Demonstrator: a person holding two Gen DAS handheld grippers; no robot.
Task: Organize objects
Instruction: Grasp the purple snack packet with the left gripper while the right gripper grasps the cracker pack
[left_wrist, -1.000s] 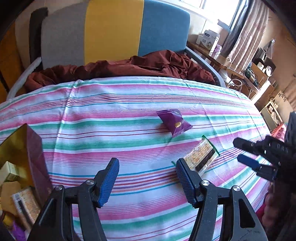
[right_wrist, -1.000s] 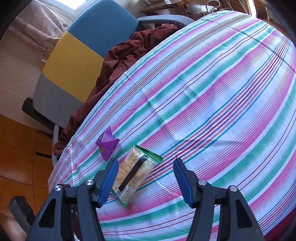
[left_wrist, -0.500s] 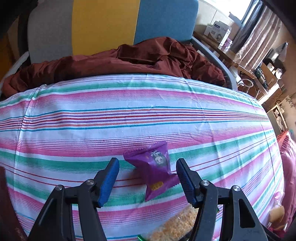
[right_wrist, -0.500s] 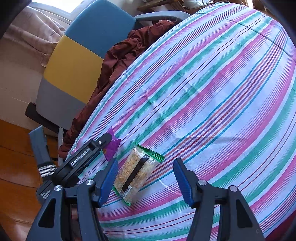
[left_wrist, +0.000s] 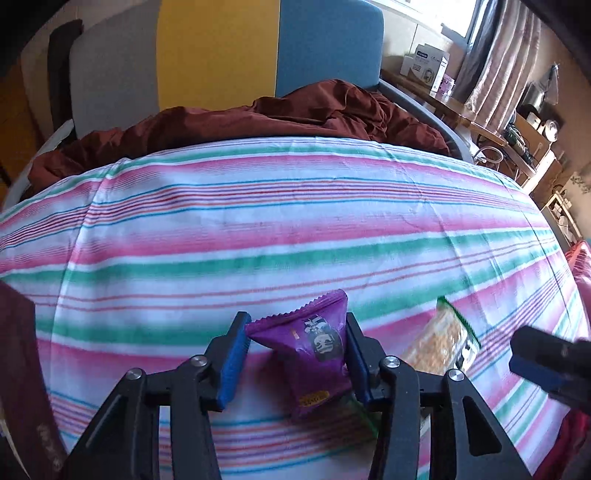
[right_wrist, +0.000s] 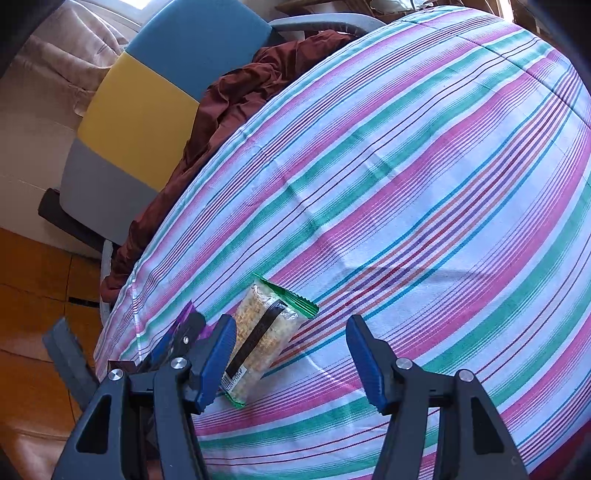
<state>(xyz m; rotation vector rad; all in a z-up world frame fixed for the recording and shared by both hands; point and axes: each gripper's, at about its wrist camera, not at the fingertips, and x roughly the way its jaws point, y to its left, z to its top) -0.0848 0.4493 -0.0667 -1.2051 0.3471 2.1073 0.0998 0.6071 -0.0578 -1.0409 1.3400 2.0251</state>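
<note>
A purple snack packet (left_wrist: 314, 354) lies on the striped cloth (left_wrist: 258, 229), and it sits between the blue pads of my left gripper (left_wrist: 295, 326). Those jaws are closing, and both pads touch the packet's sides and pinch it. To its right lies a clear packet of golden crackers with green ends (left_wrist: 439, 343). In the right wrist view the cracker packet (right_wrist: 258, 343) rests just ahead of the left finger of my right gripper (right_wrist: 291, 326), which stands open and holds nothing. The left gripper (right_wrist: 181, 332) shows there too, with a corner of the purple packet (right_wrist: 186, 312) above it.
A dark red blanket (left_wrist: 295, 118) is heaped along the cloth's far edge, in front of a grey, yellow and blue chair back (left_wrist: 218, 51). A dark red box (left_wrist: 14, 369) stands at the left edge. Shelves and a desk with clutter (left_wrist: 524, 122) fill the far right.
My left gripper has moved forward and down over the purple packet, and its jaws have narrowed onto it. The right gripper has stayed put beside the cracker packet.
</note>
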